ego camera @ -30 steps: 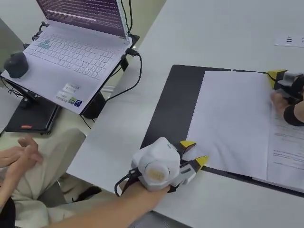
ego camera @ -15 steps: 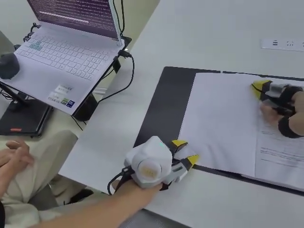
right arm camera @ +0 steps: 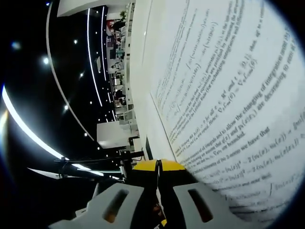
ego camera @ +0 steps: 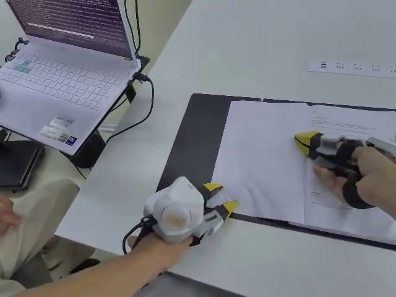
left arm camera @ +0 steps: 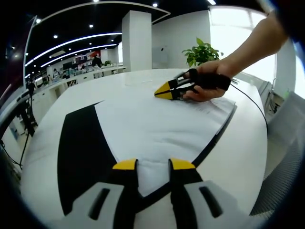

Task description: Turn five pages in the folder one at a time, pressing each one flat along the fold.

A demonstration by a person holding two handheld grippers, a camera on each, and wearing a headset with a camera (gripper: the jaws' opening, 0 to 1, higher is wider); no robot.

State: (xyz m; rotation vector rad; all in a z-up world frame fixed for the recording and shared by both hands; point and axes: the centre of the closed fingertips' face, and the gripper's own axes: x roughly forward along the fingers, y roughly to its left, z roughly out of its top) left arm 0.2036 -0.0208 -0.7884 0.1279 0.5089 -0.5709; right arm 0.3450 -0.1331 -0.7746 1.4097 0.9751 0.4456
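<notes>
Head view's edge crops folder (ego camera: 198, 142) and laptop (ego camera: 55, 93).

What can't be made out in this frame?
- Head view: the folder has its right side cut off by the frame edge, so pages turned are uncountable.
- Head view: printed page text is too small to read.
- Right gripper view: the right gripper hides whether its tips touch paper.
- Head view: laptop screen is cropped and unreadable.

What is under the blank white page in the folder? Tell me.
The black folder cover lies under the blank page, showing as a strip beside it. Any sheets in between are hidden by the page.
</notes>
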